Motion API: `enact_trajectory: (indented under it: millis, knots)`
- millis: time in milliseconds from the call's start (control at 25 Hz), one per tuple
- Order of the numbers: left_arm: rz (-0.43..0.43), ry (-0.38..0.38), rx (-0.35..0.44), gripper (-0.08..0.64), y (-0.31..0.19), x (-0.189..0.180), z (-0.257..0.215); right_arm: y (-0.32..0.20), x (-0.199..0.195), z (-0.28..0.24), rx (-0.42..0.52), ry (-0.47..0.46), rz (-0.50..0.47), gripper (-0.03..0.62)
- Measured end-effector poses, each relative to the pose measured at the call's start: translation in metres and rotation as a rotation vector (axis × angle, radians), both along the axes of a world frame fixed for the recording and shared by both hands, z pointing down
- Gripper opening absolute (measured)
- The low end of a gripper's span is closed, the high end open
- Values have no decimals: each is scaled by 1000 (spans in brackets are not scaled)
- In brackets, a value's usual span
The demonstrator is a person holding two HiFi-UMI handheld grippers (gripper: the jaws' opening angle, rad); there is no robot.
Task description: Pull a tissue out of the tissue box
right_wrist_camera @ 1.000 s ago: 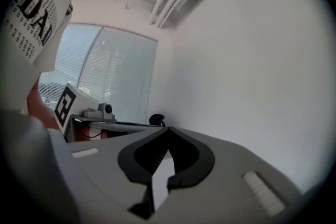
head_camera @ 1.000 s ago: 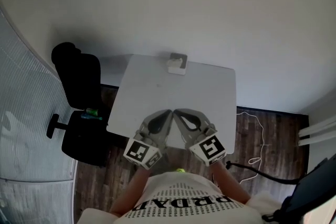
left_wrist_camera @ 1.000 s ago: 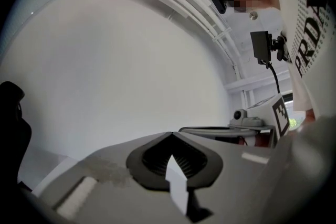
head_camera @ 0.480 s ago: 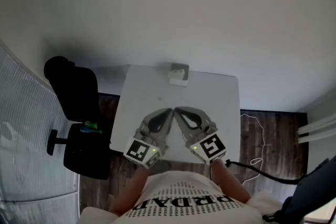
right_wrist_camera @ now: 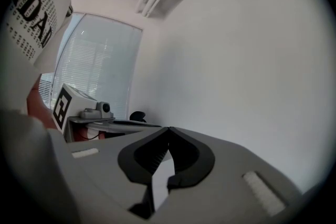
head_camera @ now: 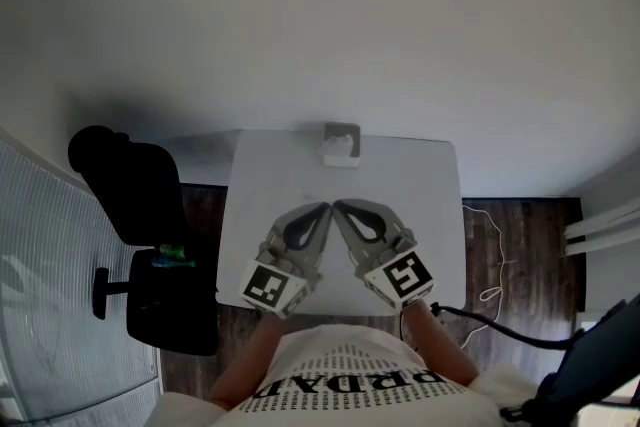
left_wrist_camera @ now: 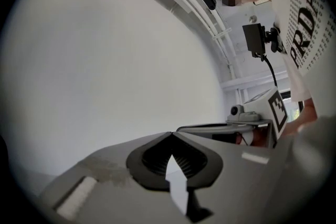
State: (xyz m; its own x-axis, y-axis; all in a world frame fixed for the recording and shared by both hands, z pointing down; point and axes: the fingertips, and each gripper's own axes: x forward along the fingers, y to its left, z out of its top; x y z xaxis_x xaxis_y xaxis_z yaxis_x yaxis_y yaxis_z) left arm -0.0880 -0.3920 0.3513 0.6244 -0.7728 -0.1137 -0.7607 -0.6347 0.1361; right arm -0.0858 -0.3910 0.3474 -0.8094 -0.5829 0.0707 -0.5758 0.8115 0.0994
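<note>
The tissue box point(head_camera: 340, 145), small and pale with a white tissue at its top, sits at the far edge of the white table point(head_camera: 420, 205) in the head view. Both grippers are held side by side over the table's near half, well short of the box. My left gripper point(head_camera: 327, 207) is shut, tips touching, nothing between them; its own view shows the closed jaws point(left_wrist_camera: 171, 134) against a bare wall. My right gripper point(head_camera: 334, 206) is shut and empty too point(right_wrist_camera: 168, 128). The box shows in neither gripper view.
A black office chair point(head_camera: 140, 215) stands left of the table, with a green object point(head_camera: 172, 256) on its seat. A dark wooden floor point(head_camera: 520, 255) with a white cable and a black cable lies to the right. A white wall point(head_camera: 320, 15) rises behind the table.
The view has shifted: the table and box now sit more centred, and the chair has slid left and down. Both grippers stay shut, side by side.
</note>
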Motion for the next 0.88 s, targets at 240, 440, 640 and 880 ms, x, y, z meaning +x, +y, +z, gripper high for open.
enact_trajectory:
  millis: [240,440,640,880]
  knots:
    - [34,11,-24,-8,-27,-16,11,-28,-17,11,-35,13,32,7]
    - [74,27,-42,-8,-30,-22,21,-30,-23,20,-43,50,52,8]
    - [85,45,-52,-8,-43,-28,28,-42,-30,28,-46,96,62,7]
    - [124,62,-66,-8,-51,-25,33,-50,-27,34,-49,139,84,8]
